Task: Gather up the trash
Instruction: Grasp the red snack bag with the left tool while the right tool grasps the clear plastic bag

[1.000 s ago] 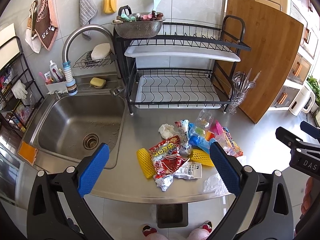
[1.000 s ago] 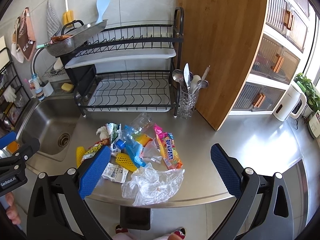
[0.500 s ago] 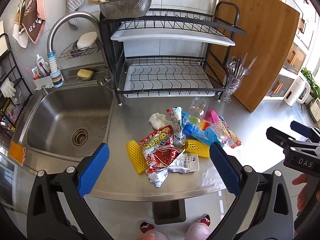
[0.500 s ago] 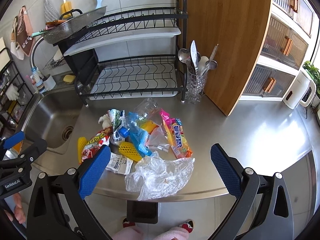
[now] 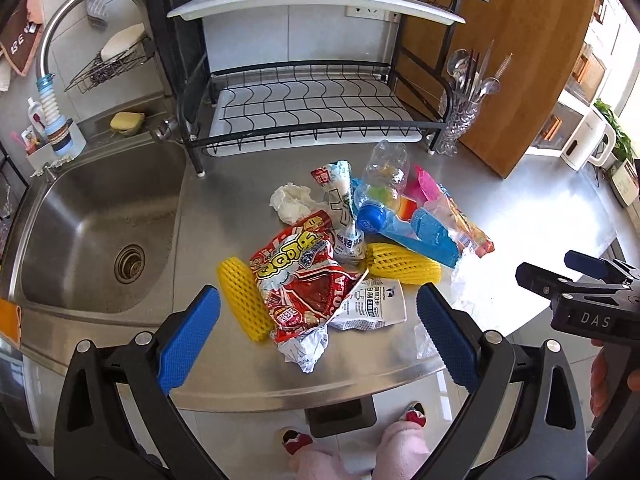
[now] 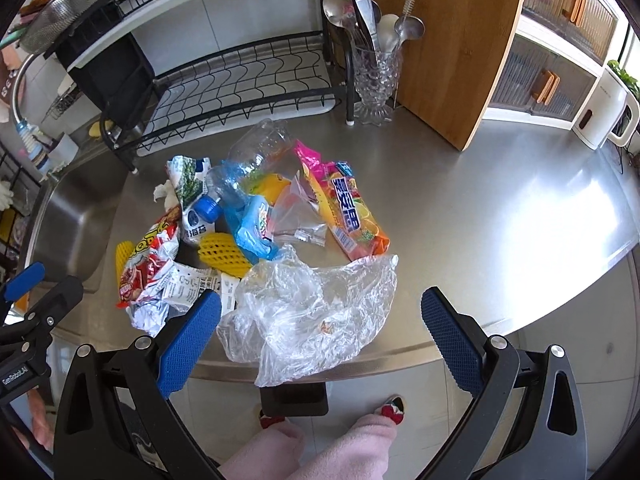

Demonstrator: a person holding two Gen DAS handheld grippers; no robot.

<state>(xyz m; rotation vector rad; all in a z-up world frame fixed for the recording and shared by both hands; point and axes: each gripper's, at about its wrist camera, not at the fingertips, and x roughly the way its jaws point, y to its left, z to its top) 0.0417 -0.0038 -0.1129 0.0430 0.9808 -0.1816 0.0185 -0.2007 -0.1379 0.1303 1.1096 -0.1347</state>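
Here, trash [image 5: 352, 256] litters the steel counter [image 6: 480, 216] beside the sink [image 5: 100, 232]; both grippers' fingers [image 5: 188, 340] released.

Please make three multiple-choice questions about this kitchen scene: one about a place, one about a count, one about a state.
1. Where does the clear plastic bag lie?
A. in the sink
B. at the counter's front edge
C. on the dish rack

2. How many yellow foam nets are in the pile?
A. two
B. four
C. none

3. How is the left gripper?
A. shut on a wrapper
B. open, holding nothing
C. shut, holding nothing

Answers:
1. B, it overhangs the counter edge nearest the camera.
2. A, one net lies left of the red wrapper, another to its right.
3. B, its blue pads stand wide apart above the trash.
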